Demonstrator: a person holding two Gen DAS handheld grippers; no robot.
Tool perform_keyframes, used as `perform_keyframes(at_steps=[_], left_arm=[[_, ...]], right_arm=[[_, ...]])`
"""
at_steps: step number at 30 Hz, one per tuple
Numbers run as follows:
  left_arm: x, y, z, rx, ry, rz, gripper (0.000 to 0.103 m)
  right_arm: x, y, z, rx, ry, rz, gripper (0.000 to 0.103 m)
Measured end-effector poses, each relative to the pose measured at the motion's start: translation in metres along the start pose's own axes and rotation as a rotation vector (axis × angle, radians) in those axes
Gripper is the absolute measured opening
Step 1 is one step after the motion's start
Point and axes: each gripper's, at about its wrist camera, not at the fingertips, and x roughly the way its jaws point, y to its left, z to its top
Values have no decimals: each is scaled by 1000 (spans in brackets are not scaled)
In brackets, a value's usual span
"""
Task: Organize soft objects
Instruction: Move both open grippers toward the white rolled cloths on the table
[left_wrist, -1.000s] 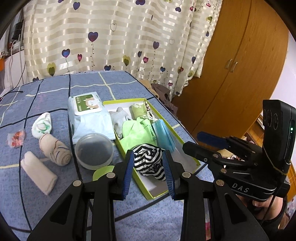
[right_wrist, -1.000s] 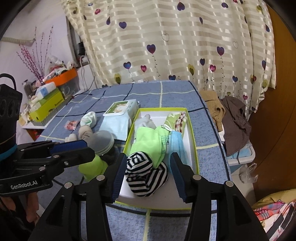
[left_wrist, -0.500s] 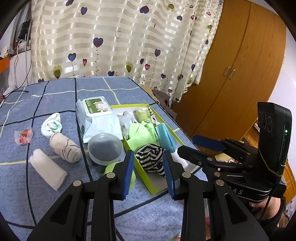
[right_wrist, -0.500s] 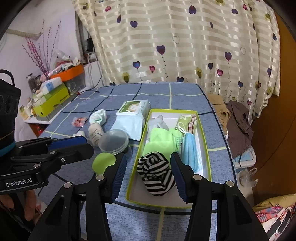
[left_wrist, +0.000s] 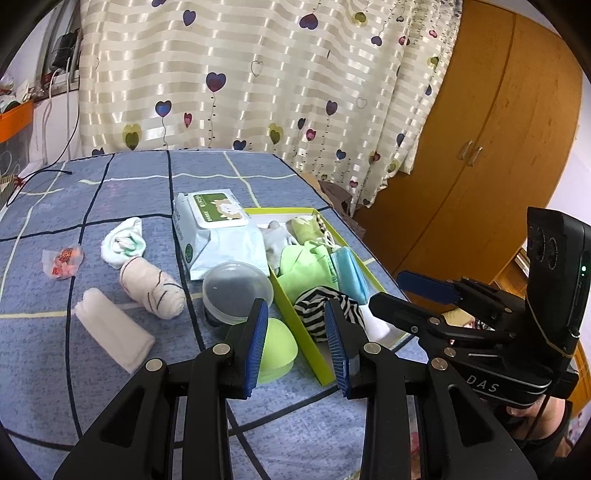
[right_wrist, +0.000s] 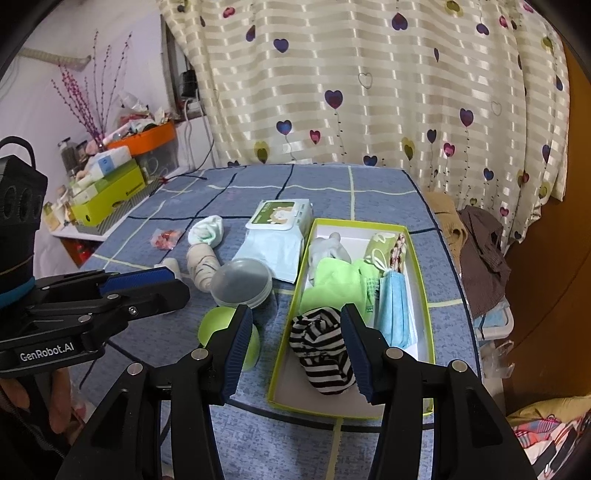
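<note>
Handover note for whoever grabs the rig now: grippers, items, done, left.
Left gripper: open, empty, above the table.
Right gripper: open, empty, over the near end of the green box.
Done, in box: striped roll, green cloth, blue mask, grey item.
Left on the blue cloth: white-green sock ball, lined sock roll, white roll.
Also out: wipes pack, lidded tub, green dome, wrapped candy.

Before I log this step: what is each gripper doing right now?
Left gripper: open, holding nothing.
Right gripper: open, holding nothing; the striped sock lies in the box beyond it.
</note>
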Motion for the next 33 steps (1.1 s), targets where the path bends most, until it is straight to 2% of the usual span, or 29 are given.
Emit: perform_keyframes(at_steps=[15, 33], left_arm=[[-6, 17, -2, -38, -11, 31, 33], [-17, 76, -10, -157, -11, 142, 33]], right_arm=[[5, 14, 5, -21, 5, 13, 49], [30, 60, 24, -119, 16, 84, 50]])
